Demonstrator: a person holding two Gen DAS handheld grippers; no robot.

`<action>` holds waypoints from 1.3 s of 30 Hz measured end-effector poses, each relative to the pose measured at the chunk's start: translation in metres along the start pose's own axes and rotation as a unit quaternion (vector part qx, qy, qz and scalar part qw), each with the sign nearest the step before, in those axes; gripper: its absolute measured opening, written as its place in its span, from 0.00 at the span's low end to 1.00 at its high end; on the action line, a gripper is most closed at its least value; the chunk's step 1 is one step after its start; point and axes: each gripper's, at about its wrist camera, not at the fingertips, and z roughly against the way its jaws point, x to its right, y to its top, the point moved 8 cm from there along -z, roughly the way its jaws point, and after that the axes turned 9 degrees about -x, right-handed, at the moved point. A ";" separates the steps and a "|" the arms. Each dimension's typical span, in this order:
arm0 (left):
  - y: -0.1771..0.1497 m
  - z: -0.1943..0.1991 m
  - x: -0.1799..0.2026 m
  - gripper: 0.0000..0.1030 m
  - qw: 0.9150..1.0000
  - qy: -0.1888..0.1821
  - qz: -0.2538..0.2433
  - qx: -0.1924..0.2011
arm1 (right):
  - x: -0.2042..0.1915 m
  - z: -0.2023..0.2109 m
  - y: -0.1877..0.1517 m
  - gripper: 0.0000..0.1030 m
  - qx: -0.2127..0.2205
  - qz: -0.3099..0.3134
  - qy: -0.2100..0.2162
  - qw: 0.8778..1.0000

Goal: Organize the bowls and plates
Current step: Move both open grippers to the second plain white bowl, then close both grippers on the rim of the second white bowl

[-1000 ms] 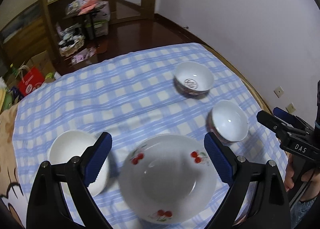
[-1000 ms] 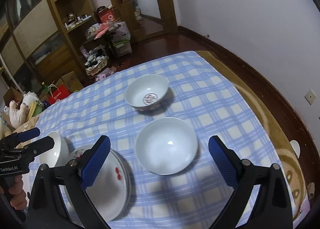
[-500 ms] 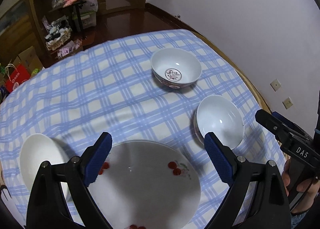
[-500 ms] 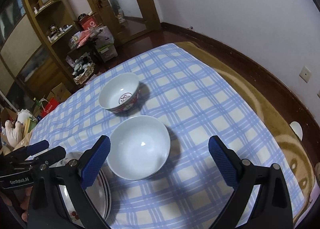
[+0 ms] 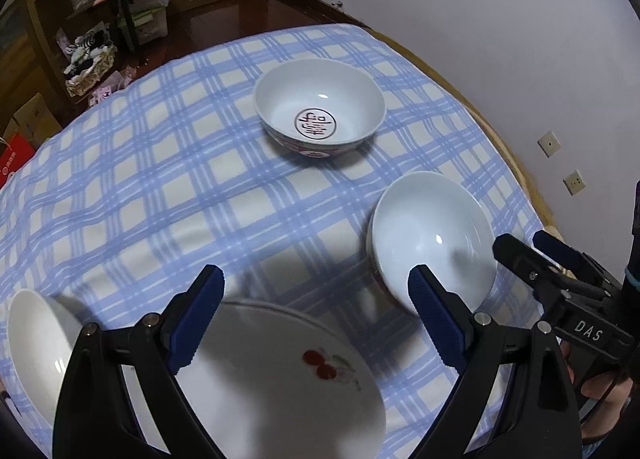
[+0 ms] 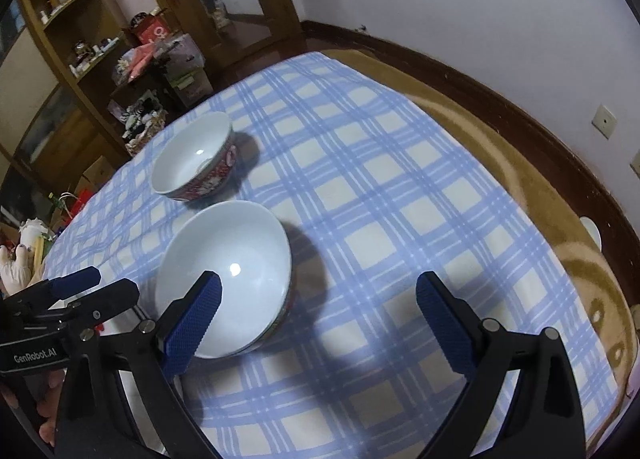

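A cherry-patterned plate (image 5: 280, 379) lies on the blue checked tablecloth (image 5: 160, 179), right under my left gripper (image 5: 314, 287), which is open and holds nothing. At the left edge there is a white bowl (image 5: 32, 347). A plain white bowl (image 5: 432, 235) (image 6: 228, 275) sits to the right of the plate. My right gripper (image 6: 318, 283) (image 5: 520, 243) hangs open over that bowl's right rim, its left finger above the inside. A patterned bowl with a round mark inside (image 5: 320, 107) (image 6: 192, 155) stands farther back. The left gripper (image 6: 112, 283) also shows in the right wrist view.
The tablecloth (image 6: 380, 199) drops off at the right onto a brown blanket (image 6: 560, 219) near the white wall. Wooden shelves (image 6: 60, 39), boxes and bags crowd the floor at the back left. A hand (image 5: 600, 391) holds the right gripper.
Both grippers have sunk toward the table and moved forward. The plate slid to the bottom of the left view; the plain bowl shifted under the right gripper's left finger. Jaws stayed wide.
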 end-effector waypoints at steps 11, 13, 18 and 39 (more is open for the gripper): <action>0.016 -0.024 0.022 0.75 0.999 0.000 -0.023 -0.023 | 0.010 -0.034 0.001 0.64 -0.072 -0.021 0.011 0.997; 0.017 -0.028 0.024 0.63 0.999 -0.005 -0.022 -0.033 | 0.011 -0.036 0.002 0.59 -0.077 -0.021 0.010 0.997; 0.017 -0.040 0.025 0.38 0.998 -0.022 -0.012 -0.053 | 0.007 -0.040 0.003 0.32 -0.087 -0.023 0.027 0.996; 0.005 -0.043 0.039 0.06 0.997 -0.026 -0.012 -0.069 | -0.020 -0.032 -0.002 0.07 -0.094 0.026 0.012 0.995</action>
